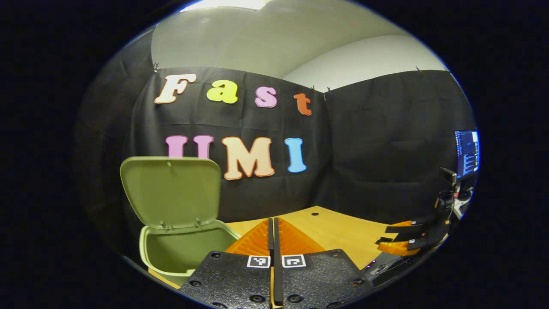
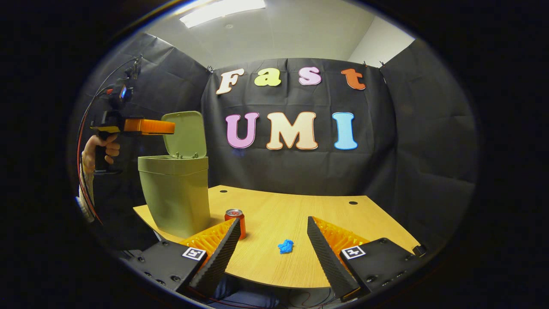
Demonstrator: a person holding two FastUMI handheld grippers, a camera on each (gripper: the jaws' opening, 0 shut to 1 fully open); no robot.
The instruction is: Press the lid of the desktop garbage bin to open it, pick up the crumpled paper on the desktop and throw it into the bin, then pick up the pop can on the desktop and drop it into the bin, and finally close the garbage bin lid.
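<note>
The green bin [image 2: 178, 197] stands at the table's left end with its lid [image 2: 187, 132] swung up. In the left gripper view the open bin [image 1: 180, 246] sits low on the left with its raised lid [image 1: 171, 191] behind it. A person's hand holds my left gripper [image 2: 170, 127] level above the bin's rim, and its own view shows my left gripper [image 1: 273, 219] shut on nothing. A red pop can [image 2: 236, 221] stands upright beside the bin. Blue crumpled paper [image 2: 285, 246] lies on the wooden table [image 2: 343, 214], in front of my open right gripper [image 2: 272, 221].
My right gripper [image 1: 386, 237] also appears low at the far right of the left gripper view, above the table [image 1: 339, 231]. A lit monitor [image 1: 466, 152] glows behind it. Black cloth walls close in the back and sides.
</note>
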